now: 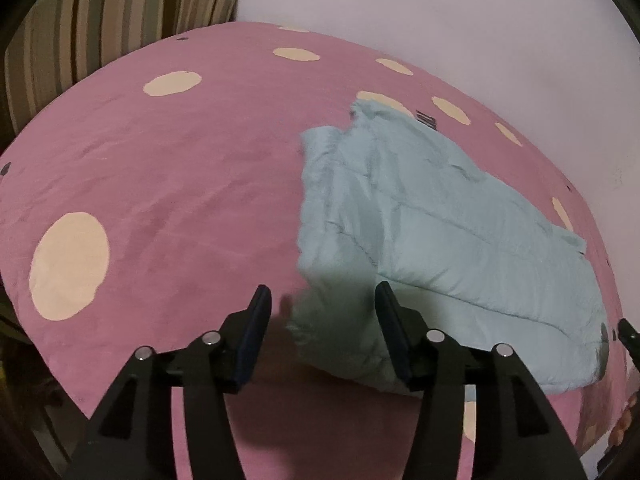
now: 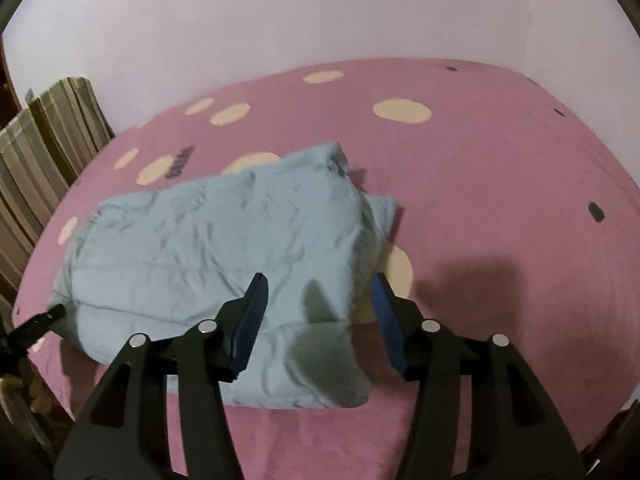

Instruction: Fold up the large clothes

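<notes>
A pale blue quilted jacket (image 1: 440,232) lies folded into a thick bundle on a pink bed cover with cream dots (image 1: 160,184). My left gripper (image 1: 322,300) is open and empty, hovering over the jacket's near left corner. In the right wrist view the jacket (image 2: 208,240) lies left of centre. My right gripper (image 2: 320,292) is open and empty above the jacket's near right corner. The tip of the right gripper shows at the left wrist view's right edge (image 1: 626,330); the left gripper's tip shows at the right wrist view's left edge (image 2: 44,316).
The pink cover (image 2: 480,184) spreads wide to the right of the jacket. A striped curtain (image 1: 100,20) hangs at the bed's far side, also seen in the right wrist view (image 2: 36,152). A plain pale wall (image 2: 280,12) stands behind the bed.
</notes>
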`<move>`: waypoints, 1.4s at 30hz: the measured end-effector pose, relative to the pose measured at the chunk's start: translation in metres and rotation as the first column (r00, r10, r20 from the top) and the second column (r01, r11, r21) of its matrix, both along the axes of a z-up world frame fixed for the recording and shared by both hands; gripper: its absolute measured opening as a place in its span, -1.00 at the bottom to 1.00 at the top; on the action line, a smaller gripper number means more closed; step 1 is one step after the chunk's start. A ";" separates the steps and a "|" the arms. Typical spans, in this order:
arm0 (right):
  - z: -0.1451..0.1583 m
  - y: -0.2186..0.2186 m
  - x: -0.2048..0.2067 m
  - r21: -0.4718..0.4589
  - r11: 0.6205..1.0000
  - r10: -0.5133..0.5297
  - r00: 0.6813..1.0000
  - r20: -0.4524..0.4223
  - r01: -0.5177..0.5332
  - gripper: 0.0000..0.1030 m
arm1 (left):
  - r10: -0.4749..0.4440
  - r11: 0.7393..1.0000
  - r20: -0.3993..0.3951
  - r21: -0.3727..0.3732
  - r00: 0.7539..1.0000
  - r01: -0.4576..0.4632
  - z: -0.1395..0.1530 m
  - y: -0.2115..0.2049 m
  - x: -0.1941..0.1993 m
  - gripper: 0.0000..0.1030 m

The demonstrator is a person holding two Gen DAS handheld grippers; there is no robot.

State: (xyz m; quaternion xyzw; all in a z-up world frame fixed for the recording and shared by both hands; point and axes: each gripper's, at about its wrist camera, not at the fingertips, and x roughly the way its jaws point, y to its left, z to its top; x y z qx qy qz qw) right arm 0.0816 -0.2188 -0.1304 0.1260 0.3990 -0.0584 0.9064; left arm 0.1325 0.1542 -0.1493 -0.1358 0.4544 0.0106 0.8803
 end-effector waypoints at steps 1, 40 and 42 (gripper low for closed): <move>0.001 0.004 0.001 0.009 1.000 0.013 1.000 0.003 -0.013 -0.23 | 0.012 1.000 -0.004 -0.002 1.000 -0.012 0.000 0.003 0.000 0.05; -0.067 0.149 0.118 0.015 0.976 0.218 0.958 -0.188 -0.219 -0.53 | -0.225 0.974 -0.149 -0.014 0.963 0.225 -0.006 0.000 0.105 0.29; -0.069 0.150 0.118 0.010 0.975 0.219 0.957 -0.192 -0.221 -0.53 | -0.232 0.973 -0.160 -0.023 0.960 0.231 -0.010 0.000 0.110 0.35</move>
